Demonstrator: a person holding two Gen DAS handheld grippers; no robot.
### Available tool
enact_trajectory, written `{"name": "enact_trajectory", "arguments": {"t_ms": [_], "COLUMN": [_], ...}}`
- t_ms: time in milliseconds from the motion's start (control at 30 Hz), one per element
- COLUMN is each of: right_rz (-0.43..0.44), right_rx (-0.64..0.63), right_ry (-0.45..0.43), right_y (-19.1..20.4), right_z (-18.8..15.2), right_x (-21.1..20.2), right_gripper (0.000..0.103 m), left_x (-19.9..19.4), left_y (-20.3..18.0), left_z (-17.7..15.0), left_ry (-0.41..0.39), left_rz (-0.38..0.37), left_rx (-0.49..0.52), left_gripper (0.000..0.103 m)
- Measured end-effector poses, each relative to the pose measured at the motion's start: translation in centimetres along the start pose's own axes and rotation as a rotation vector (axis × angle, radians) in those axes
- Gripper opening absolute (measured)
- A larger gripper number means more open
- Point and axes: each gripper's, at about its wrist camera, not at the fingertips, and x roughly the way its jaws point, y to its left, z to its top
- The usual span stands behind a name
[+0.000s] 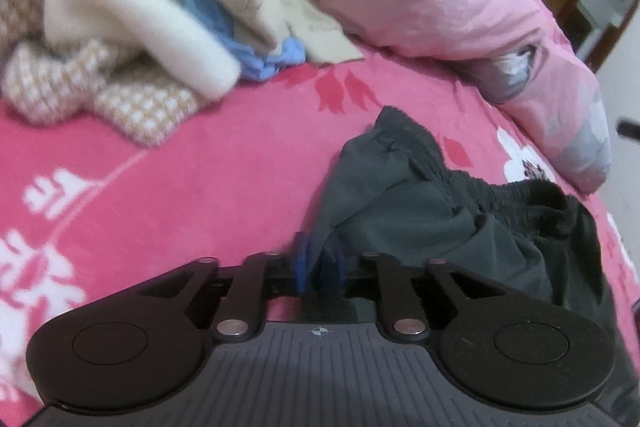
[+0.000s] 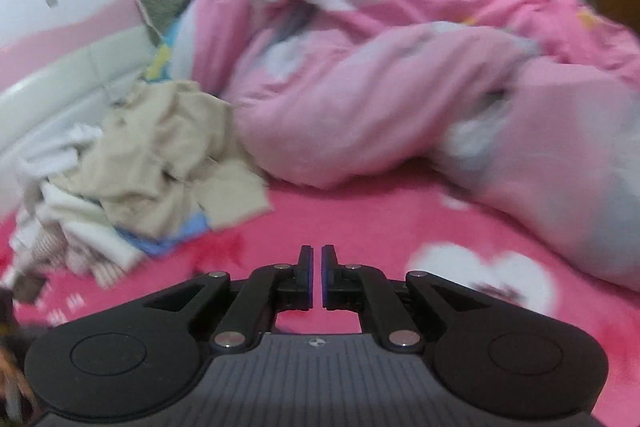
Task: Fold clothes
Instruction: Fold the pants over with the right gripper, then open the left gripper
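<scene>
Crumpled dark green-grey shorts with elastic waistband point(image 1: 440, 211) lie on the pink patterned bed sheet point(image 1: 200, 179), one edge clamped in the left gripper point(image 1: 320, 267). Right gripper point(image 2: 316, 275) nearly shut, empty (pads just apart). Pinch the opposite waistband corner, then pull flat.

Your frames showed soft, even indoor light; motion blur smeared pink quilt point(image 2: 400, 87) and clothes pile point(image 1: 120, 19); fisheye bent edges.

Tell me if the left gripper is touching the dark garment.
Touching. The left wrist view shows the dark garment pinched between the left gripper pads.
</scene>
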Motion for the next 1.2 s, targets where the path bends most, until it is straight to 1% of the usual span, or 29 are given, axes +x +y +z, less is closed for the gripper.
{"name": "enact_trajectory", "arguments": {"t_ms": [67,167,200,233,300,333,367,400,433,500,533,567,600,667,700,733,767,800,867,933,1067,1133,1200], "right_rz": [-0.028,-0.049,-0.043,-0.035,-0.009,-0.011,-0.027,-0.056,-0.096,-0.144,-0.150,-0.143,-0.130,-0.100,-0.096,-0.094,-0.086,-0.074,-0.055,-0.047,-0.005,0.009,0.006], "right_rx": [-0.016,-0.070,-0.086,-0.082,-0.068,-0.106,-0.177,-0.270,-0.389,-0.593,-0.668,-0.711,-0.727,-0.742,-0.740,-0.711,-0.662,-0.608,-0.522,-0.446,-0.259,-0.164,-0.093], "right_ry": [0.054,0.127,0.144,0.163,0.171,0.163,0.150,0.135,0.119,0.118,0.131,0.154,0.176,0.217,0.222,0.215,0.199,0.178,0.119,0.078,0.020,-0.002,-0.005], "right_y": [-0.8,-1.1,-1.0,-0.9,-0.2,0.4,1.3,2.2,3.1,4.2,4.4,4.5,4.4,4.3,4.2,4.0,3.6,3.1,2.1,1.0,-1.8,-3.4,-4.6], "right_z": [-1.6,-4.5,-5.4,-6.1,-6.8,-7.0,-7.3,-7.5,-7.9,-8.7,-9.1,-9.2,-9.3,-9.4,-9.4,-9.3,-9.0,-8.6,-8.1,-7.7,-6.9,-6.7,-6.7], "right_x": [-0.5,0.9,1.5,2.1,3.2,3.6,3.9,4.1,4.4,5.4,5.9,6.6,7.3,8.8,9.3,9.7,9.8,9.7,9.1,8.5,8.2,8.6,9.7], "right_gripper": [0.005,0.006,0.007,0.014,0.016,0.017,0.020,0.029,0.047,0.062,0.064,0.064,0.063,0.057,0.047,0.029,0.018,0.010,0.009,0.008,0.008,0.008,0.008], "left_x": [-0.4,-0.6,-0.5,-0.5,-0.4,-0.3,-0.2,0.0,0.1,0.5,0.7,0.9,1.1,1.5,1.6,1.8,1.9,2.1,2.4,2.6,3.0,3.4,3.8], "left_y": [-0.4,-0.9,-1.1,-1.2,-1.7,-1.9,-2.0,-2.2,-2.3,-2.2,-2.2,-2.2,-2.2,-2.2,-2.2,-2.2,-2.2,-2.1,-2.0,-1.9,-2.3,-2.6,-2.8], "left_z": [0.0,-0.1,-0.2,-0.2,-0.2,-0.2,-0.2,-0.2,-0.2,-0.2,-0.2,-0.3,-0.3,-0.3,-0.2,-0.2,-0.2,-0.2,0.0,0.1,0.4,0.5,0.6], "left_ry": [-0.005,0.001,0.005,0.009,0.007,0.003,0.001,0.000,-0.001,0.008,0.013,0.017,0.022,0.021,0.017,0.013,0.009,0.006,0.001,-0.002,-0.007,-0.009,-0.013], "left_rz": [0.011,0.041,0.049,0.057,0.068,0.079,0.088,0.098,0.108,0.114,0.118,0.122,0.127,0.134,0.136,0.138,0.140,0.141,0.139,0.135,0.130,0.134,0.137], "left_rx": [0.021,0.037,0.043,0.048,0.075,0.095,0.109,0.122,0.136,0.142,0.145,0.148,0.152,0.156,0.156,0.155,0.154,0.151,0.146,0.144,0.143,0.150,0.158], "left_gripper": [0.023,0.023,0.023,0.023,0.023,0.023,0.023,0.024,0.024,0.024,0.024,0.024,0.024,0.024,0.024,0.024,0.024,0.024,0.024,0.024,0.024,0.024,0.024]}}
